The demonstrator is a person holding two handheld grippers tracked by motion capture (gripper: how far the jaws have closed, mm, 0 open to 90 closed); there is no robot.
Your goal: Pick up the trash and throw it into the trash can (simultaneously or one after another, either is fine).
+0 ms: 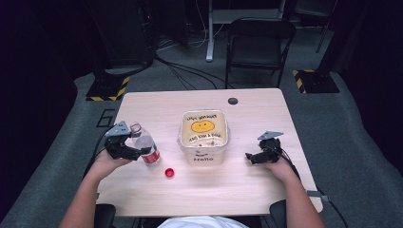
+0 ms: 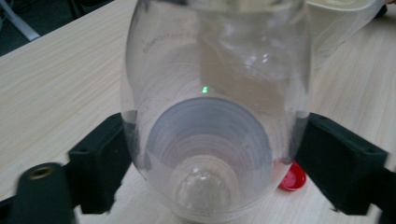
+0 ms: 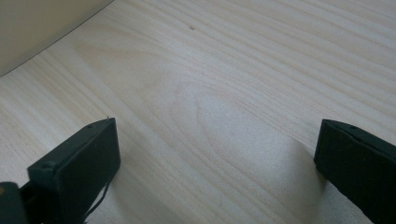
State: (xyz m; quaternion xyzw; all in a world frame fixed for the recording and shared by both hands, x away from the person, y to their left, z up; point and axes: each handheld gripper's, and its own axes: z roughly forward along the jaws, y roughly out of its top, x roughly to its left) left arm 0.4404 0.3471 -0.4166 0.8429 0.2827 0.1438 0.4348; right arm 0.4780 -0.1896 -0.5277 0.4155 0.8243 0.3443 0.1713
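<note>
Two left fingers (image 2: pixel 100 163) pressed on the clear bottle (image 2: pixel 215 107); right fingers (image 3: pixel 362 161) wide, empty.

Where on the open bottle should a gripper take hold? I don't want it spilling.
Grip the bottle at its wide round body, coming level from the side, as the left gripper does. It stands upright, uncapped, the red cap lying beside it, so a level grip avoids tipping.

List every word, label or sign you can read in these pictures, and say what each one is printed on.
"Hello": front wall of the square tub.
Lines above and below the smiley face on the tub's lid: too blurred to read.
Red label on the clear bottle: print too small to read.
Red cap: no text visible.
</note>
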